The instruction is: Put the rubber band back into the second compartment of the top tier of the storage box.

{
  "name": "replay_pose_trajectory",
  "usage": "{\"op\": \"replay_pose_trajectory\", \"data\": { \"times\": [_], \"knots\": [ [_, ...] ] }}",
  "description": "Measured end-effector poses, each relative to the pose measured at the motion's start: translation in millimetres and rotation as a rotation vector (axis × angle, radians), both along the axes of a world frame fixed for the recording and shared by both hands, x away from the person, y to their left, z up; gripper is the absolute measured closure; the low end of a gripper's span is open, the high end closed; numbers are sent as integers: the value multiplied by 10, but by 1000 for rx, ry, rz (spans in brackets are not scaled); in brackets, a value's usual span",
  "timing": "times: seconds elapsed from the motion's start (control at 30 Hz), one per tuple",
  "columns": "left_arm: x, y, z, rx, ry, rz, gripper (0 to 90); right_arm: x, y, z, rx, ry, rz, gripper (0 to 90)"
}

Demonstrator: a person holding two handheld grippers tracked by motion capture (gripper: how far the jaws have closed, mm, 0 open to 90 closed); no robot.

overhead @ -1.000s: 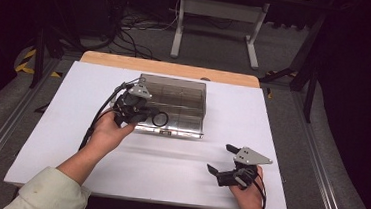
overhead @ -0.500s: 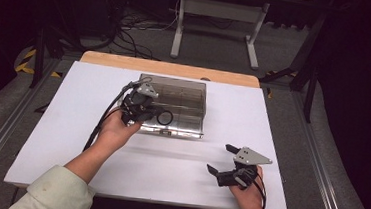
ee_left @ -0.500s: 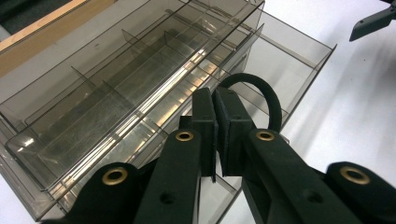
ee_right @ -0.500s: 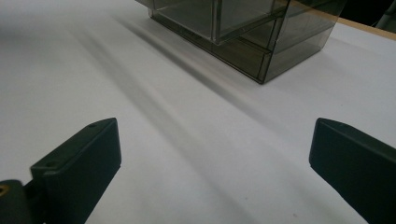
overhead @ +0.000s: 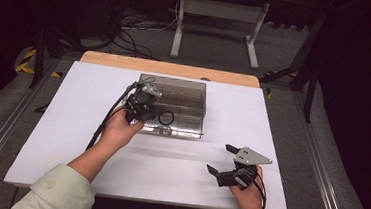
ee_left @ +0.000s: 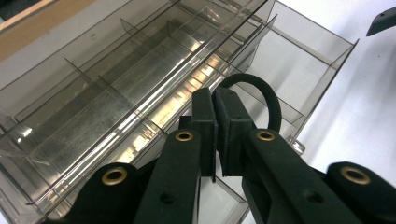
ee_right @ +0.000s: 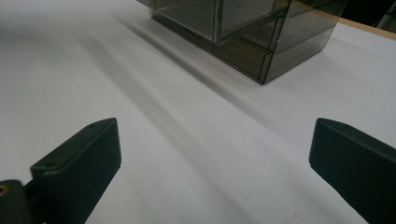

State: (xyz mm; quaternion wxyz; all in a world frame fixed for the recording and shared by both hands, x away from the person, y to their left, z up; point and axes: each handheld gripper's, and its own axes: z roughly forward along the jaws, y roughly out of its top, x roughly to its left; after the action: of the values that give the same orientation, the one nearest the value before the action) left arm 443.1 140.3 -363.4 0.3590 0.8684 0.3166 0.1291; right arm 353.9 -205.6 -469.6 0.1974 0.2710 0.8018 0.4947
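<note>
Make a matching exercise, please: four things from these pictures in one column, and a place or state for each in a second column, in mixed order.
Things:
1. left gripper
2. right gripper
3. black ring
4. clear compartment box

Places or states:
A. stands on the white table, its compartments holding nothing
B. fingers wide apart above bare table
C. pinched, hanging over the box
D. fingers closed on a thin loop

Pairs: 1-D, 2-B, 3-C, 4-A

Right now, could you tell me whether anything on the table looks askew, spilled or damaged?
Nothing stands out. The clear divided organizer box sits square and intact on the white table; the left gripper pinches a black rubber ring over it, and the right gripper rests open.
</note>
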Motion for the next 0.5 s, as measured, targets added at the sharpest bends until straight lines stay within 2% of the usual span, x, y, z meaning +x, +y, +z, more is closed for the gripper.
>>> {"op": "replay_pose_trajectory", "data": {
  "times": [0.5],
  "knots": [
    [56,-64,-66,26,46,1,867,-1,2,0,-3,0,3,27]
  ]
}}
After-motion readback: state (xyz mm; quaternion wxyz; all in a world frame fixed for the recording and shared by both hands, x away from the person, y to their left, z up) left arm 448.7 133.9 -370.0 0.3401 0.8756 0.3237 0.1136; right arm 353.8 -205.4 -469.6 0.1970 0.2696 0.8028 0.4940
